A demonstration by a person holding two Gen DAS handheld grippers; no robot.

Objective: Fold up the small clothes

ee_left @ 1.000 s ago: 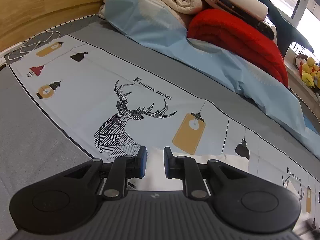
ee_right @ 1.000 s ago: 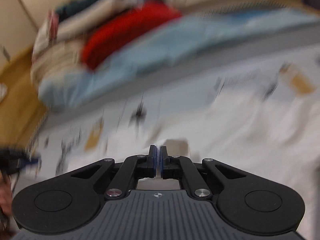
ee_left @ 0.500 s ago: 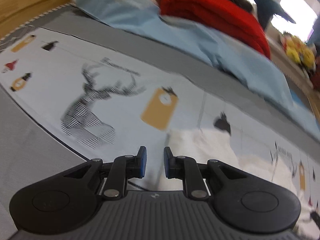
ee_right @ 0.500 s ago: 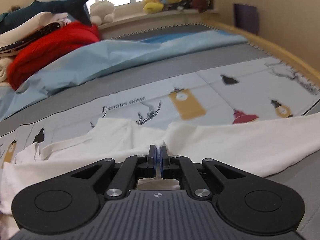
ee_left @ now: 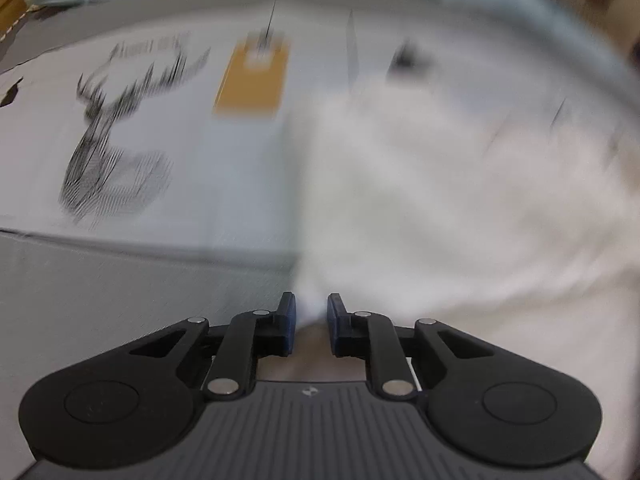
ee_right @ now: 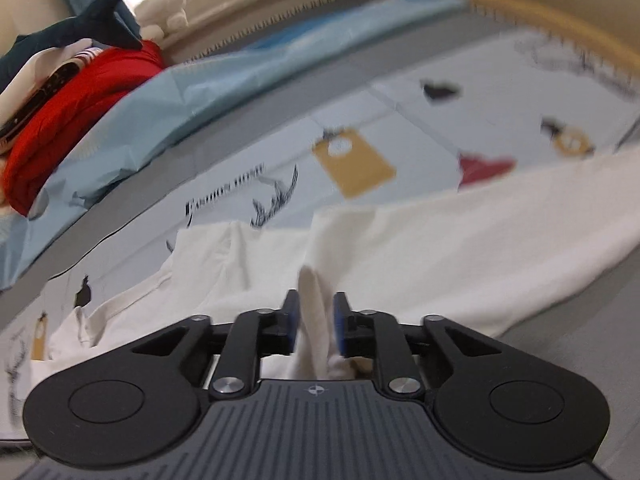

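Observation:
A cream-white garment [ee_right: 440,248] lies spread on a printed bed sheet [ee_right: 360,120]. In the left wrist view, which is blurred by motion, it [ee_left: 440,208] fills the right half. My left gripper [ee_left: 311,312] is open, its tips at the garment's near left edge with cloth showing between them. My right gripper [ee_right: 316,312] is open, with a raised fold of the white cloth [ee_right: 316,300] standing loose between its jaws.
A light blue sheet [ee_right: 180,92], a red blanket [ee_right: 68,112] and a dark shark plush [ee_right: 92,28] are piled at the back. A wooden bed rim [ee_right: 560,28] runs along the right. The printed sheet shows a deer drawing [ee_left: 108,152] at left.
My right gripper was shut on the cloth and has opened, leaving the fold between its jaws. My left gripper has swung right and down onto the garment's edge, still open.

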